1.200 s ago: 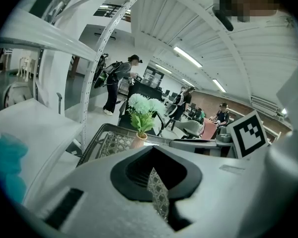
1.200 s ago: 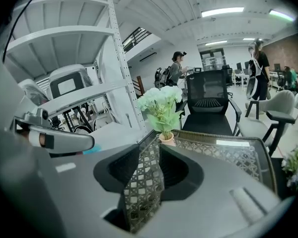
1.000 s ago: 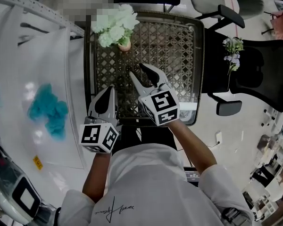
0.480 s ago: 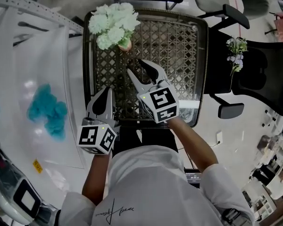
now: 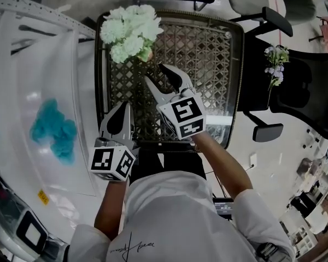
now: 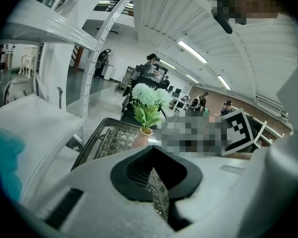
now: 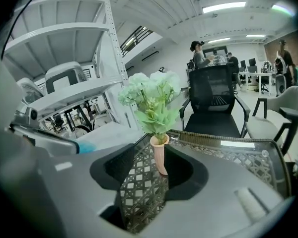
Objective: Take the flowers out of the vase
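Flowers (image 7: pixel 150 95) likely light, soft: pinch stems just above vase (image 7: pixel 160 155) rim; R gripper (image 5: pixel 155 73) jaws just spreading, empty; L gripper (image 5: pixel 126 107) pressed together.

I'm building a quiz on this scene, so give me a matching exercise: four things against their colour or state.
1 flowers
2 vase
3 left gripper
4 right gripper

A jaws apart
B pale pink
C white and green
D jaws together

Pairs: 1-C, 2-B, 3-D, 4-A. The right gripper's jaws have just been opening, nothing between them.
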Tool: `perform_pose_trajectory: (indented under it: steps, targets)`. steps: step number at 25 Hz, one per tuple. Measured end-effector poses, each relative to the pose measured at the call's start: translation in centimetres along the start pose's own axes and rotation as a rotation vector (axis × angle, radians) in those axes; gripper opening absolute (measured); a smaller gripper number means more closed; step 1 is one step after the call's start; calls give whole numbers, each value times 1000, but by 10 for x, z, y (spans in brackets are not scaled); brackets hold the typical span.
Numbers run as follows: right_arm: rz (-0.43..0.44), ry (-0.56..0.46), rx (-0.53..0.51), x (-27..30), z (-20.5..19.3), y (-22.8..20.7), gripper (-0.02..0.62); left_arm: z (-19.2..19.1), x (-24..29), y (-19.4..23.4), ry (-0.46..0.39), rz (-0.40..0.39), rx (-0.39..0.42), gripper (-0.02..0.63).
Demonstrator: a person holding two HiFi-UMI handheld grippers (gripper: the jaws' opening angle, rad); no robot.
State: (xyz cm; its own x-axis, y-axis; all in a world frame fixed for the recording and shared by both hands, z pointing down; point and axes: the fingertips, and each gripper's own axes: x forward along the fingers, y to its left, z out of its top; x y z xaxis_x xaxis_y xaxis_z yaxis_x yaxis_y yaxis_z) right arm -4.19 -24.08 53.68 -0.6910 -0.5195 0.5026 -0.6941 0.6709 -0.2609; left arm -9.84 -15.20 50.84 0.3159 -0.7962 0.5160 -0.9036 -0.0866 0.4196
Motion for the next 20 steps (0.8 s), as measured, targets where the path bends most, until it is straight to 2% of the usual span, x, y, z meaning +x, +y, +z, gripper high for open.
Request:
perform_pose_trajectory:
  steps: [20]
  targets:
    - [-14,-25,-21,46,8,-17,254,-7,6,20,29,46,-27,-2]
